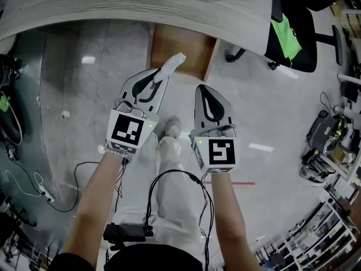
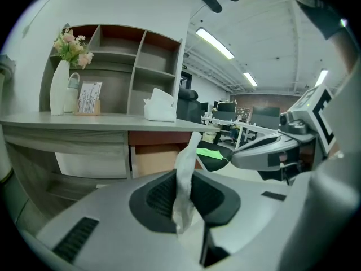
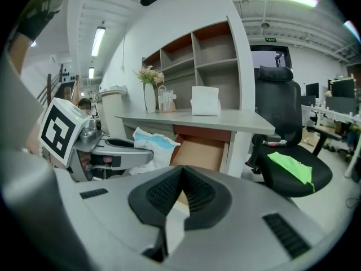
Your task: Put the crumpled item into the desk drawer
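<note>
The crumpled item [image 1: 172, 66], a white wad, sticks out forward from my left gripper [image 1: 162, 78], which is shut on it. In the left gripper view the wad [image 2: 184, 174] stands pinched between the dark pads, reaching above them. Ahead and below, the desk drawer [image 1: 181, 48] stands pulled out, its brown wooden inside showing [image 2: 161, 158]. My right gripper [image 1: 204, 89] hovers beside the left, shut with nothing in it; its pads meet at the tips [image 3: 181, 173]. From the right gripper view the wad [image 3: 152, 143] shows white and light blue beside the drawer [image 3: 200, 151].
The grey desk top [image 1: 113, 4] curves over the drawer, with a tissue box [image 2: 159, 107] and a flower vase [image 2: 61, 86] on it. A black office chair with a green cloth [image 1: 290, 33] stands to the right. Cables lie on the floor [image 1: 39, 188].
</note>
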Demonstrator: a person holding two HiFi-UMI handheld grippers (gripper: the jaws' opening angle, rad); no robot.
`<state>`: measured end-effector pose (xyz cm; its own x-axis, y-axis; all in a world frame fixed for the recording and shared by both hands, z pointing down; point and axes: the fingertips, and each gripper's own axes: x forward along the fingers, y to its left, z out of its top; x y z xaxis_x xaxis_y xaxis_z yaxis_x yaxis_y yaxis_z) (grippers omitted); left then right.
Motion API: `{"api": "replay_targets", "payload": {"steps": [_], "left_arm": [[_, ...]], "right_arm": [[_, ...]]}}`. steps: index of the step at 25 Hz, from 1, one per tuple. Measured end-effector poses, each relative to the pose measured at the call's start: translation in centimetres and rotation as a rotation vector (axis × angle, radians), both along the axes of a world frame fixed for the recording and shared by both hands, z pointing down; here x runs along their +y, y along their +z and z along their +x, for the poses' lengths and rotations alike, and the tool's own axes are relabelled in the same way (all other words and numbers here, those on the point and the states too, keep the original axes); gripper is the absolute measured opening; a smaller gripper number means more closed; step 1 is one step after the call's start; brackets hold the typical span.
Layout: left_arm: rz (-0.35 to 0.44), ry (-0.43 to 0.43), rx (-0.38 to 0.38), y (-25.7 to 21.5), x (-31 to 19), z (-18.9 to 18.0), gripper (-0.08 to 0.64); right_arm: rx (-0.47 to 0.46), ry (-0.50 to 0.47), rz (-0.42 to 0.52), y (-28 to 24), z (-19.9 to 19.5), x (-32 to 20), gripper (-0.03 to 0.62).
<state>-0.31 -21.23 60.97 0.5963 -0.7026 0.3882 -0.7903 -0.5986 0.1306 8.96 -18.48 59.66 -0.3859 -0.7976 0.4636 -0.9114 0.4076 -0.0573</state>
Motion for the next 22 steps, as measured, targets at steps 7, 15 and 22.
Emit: {"api": "replay_targets", "payload": {"steps": [7, 15, 22], "left_arm": [[-0.018, -0.006, 0.007, 2.7, -2.1, 0.8, 0.062], [-0.034, 0.037, -0.035, 4.8, -3.4, 2.2, 0.064], [-0.041, 0.055, -0.07, 5.0, -3.3, 2.6, 0.066]], "right_arm": [[-0.006, -0.005, -0.005, 1.6, -0.5, -0.3, 0.005], [-0.011, 0.012, -0.019, 2.6, 0.1, -0.3, 0.005], [-0.014, 0.022, -0.033, 2.9, 0.1, 0.3, 0.005]]}}
